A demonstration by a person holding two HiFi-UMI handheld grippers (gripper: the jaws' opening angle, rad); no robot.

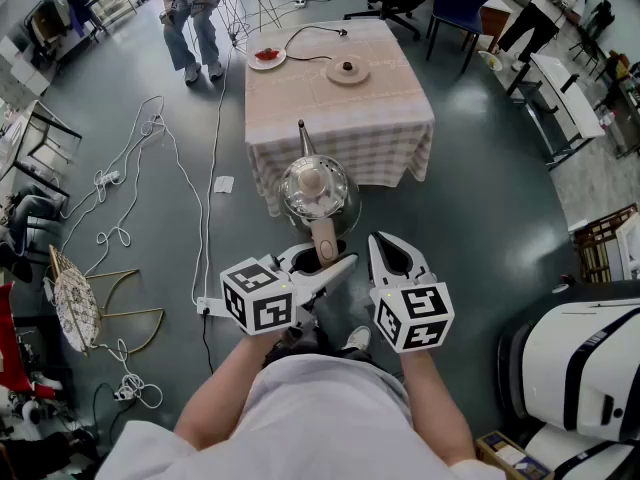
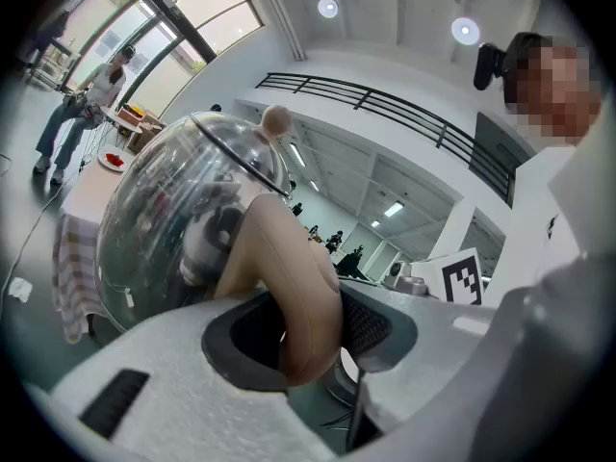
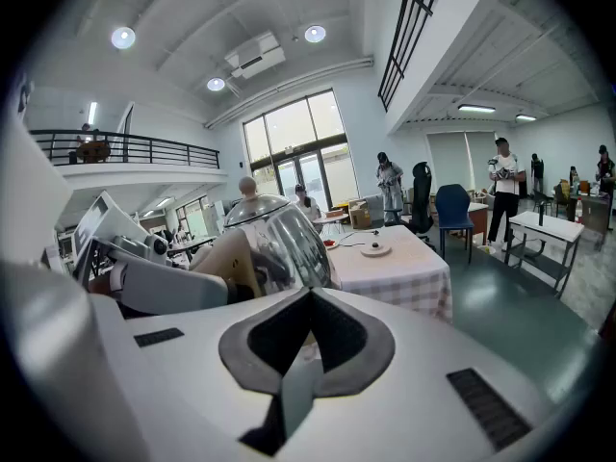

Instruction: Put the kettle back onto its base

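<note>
A glass and steel kettle (image 1: 315, 193) with a tan handle (image 1: 325, 238) hangs in the air between me and the table with the checked cloth (image 1: 340, 118). My left gripper (image 1: 320, 258) is shut on that handle (image 2: 294, 296), and the dome of the kettle (image 2: 183, 219) fills the view beyond the jaws. The round tan base (image 1: 347, 70), with its black cord, lies on the far part of the table. My right gripper (image 1: 397, 253) is beside the left one, shut and empty. From the right gripper (image 3: 306, 335) I see the kettle (image 3: 274, 234) at left and the base (image 3: 374, 249) beyond.
A small plate with something red (image 1: 266, 56) lies left of the base. White cables (image 1: 125, 183) trail over the floor at left, near a wire stool (image 1: 75, 303). A person (image 1: 190, 18) stands beyond the table. Office chairs (image 1: 455, 3) and desks stand at the back right, and a white machine (image 1: 590, 368) is at my right.
</note>
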